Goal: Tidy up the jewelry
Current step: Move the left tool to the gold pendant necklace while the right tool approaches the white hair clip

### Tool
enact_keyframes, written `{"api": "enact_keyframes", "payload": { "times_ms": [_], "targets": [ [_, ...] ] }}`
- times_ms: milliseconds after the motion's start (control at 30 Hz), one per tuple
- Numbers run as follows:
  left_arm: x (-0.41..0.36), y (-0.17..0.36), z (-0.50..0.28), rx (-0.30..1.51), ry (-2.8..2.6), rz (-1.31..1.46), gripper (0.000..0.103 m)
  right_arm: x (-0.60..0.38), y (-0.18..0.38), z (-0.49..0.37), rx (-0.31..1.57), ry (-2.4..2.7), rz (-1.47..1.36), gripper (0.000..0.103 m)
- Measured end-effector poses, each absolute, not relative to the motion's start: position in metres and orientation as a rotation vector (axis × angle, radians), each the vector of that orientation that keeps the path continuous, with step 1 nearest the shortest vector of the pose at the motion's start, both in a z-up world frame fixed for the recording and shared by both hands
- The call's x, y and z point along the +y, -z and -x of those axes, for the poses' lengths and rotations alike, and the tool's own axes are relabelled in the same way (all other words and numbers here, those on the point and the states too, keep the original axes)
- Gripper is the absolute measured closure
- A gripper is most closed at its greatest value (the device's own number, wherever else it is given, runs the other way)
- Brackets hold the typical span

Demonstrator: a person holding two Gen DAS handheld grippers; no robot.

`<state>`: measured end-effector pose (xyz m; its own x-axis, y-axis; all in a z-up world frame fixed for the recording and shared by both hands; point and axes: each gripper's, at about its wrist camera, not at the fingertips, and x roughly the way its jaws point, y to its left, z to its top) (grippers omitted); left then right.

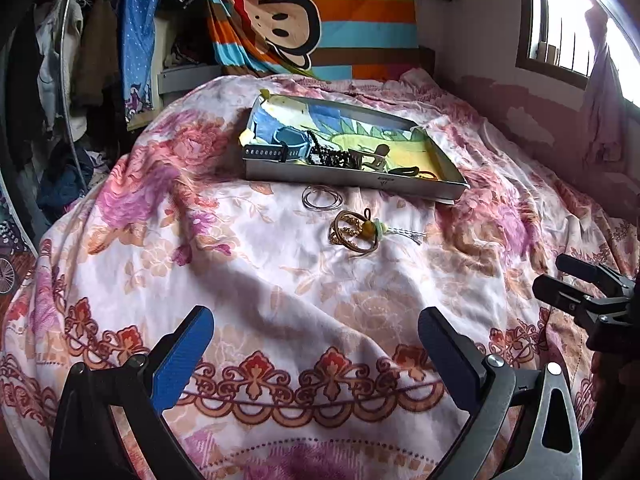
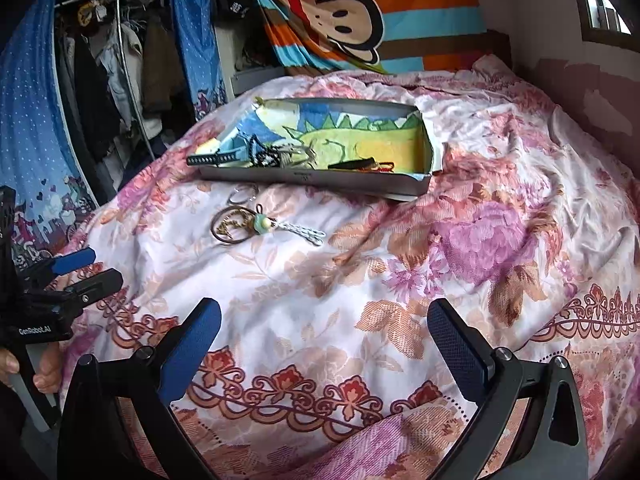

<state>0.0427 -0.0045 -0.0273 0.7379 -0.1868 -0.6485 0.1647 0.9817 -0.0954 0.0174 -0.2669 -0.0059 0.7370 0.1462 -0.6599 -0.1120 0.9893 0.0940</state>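
A shallow metal tray (image 1: 340, 179) (image 2: 320, 181) with a colourful lining lies on the bed and holds a watch (image 1: 276, 149), a black bead necklace (image 1: 326, 157) and other small pieces. In front of it on the floral bedspread lie silver bangles (image 1: 322, 198) (image 2: 242, 194), a tangle of gold and brown bracelets (image 1: 352, 232) (image 2: 230, 226) and a green-bead charm (image 2: 264, 224) on a white cord. My left gripper (image 1: 316, 344) hangs open near the bed's front, well short of the jewelry, holding nothing. My right gripper (image 2: 324, 340) is open and empty too, to the right of the left one.
The crumpled floral bedspread (image 1: 280, 288) covers the whole bed. A striped cartoon blanket (image 1: 304, 20) hangs behind the tray. Clothes on a rack (image 2: 120, 60) and a blue curtain stand at the left, a wall and window (image 1: 560, 20) at the right. A hand (image 2: 44, 372) grips the left tool.
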Motion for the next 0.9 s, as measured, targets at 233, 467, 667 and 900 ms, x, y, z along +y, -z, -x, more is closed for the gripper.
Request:
{"api": "enact_keyframes", "payload": {
  "times_ms": [233,467,667,900],
  "targets": [
    [-0.01,0.029,-0.075,0.742,0.201,0.027,0.0,-0.265,0.009,-0.042,0.757,-0.108,0.033,0.002],
    [-0.011,0.033,-0.105,0.759,0.196,0.036,0.0,-0.268,0.007,-0.067,0.751,-0.085,0.092,0.002],
    [-0.008,0.033,-0.126,0.762,0.191,0.05,0.0,-0.268,0.007,-0.086,0.742,-0.096,0.118,0.002],
    [-0.007,0.036,-0.14,0.774,0.222,0.079,0.0,-0.256,0.011,-0.103,0.725,-0.152,0.175,0.002]
  ]
}}
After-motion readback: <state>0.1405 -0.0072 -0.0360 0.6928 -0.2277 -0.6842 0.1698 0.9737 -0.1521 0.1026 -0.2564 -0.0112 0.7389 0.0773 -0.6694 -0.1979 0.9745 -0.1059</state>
